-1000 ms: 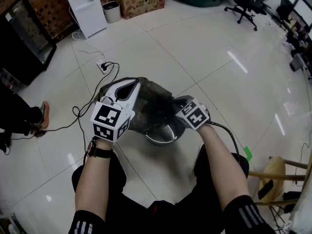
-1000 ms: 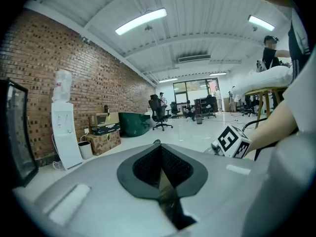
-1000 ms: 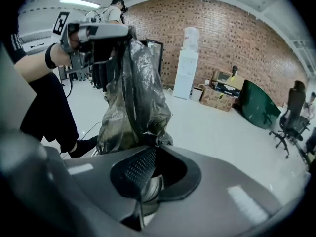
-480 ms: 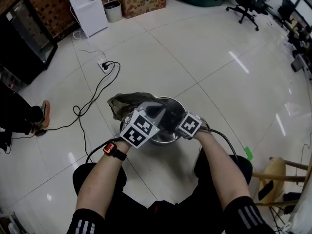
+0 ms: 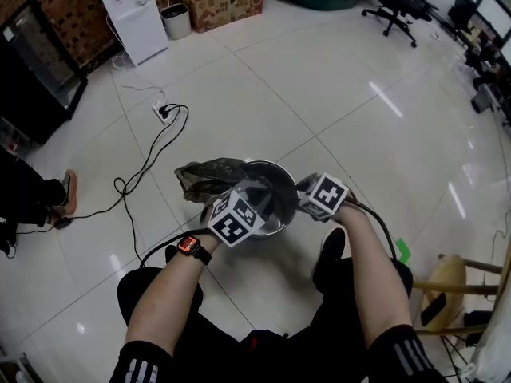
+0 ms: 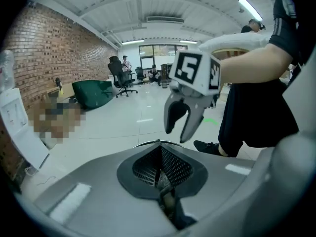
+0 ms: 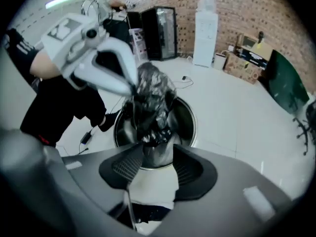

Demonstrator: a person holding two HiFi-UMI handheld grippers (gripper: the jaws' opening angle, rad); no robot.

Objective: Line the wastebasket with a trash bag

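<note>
Left tool (image 6: 158, 152): shut tight on a fold of the trash bag (image 5: 209, 177), which hangs from its tips over the wastebasket (image 5: 281, 174).
Right tool (image 7: 157, 149): jaws apart, having just been opening. The bag's lower end hangs just ahead of the gap and the pads aren't pressing it (I see rim and floor between them).
Wastebasket: round and metal, on the white tile floor just in front of my knees.
Trash bag: dark and bunched, part heaped over the left rim, part dangling inside.
In the way: the bunched bag covers much of the opening. A black cable (image 5: 152, 158) loops near the basket's left, running to a power strip (image 5: 164, 112).
Around: water dispenser (image 5: 128, 14), small bin (image 5: 176, 21) and cardboard box (image 5: 223, 2) well apart at the far wall; wooden stool (image 5: 451, 282) at my right.
</note>
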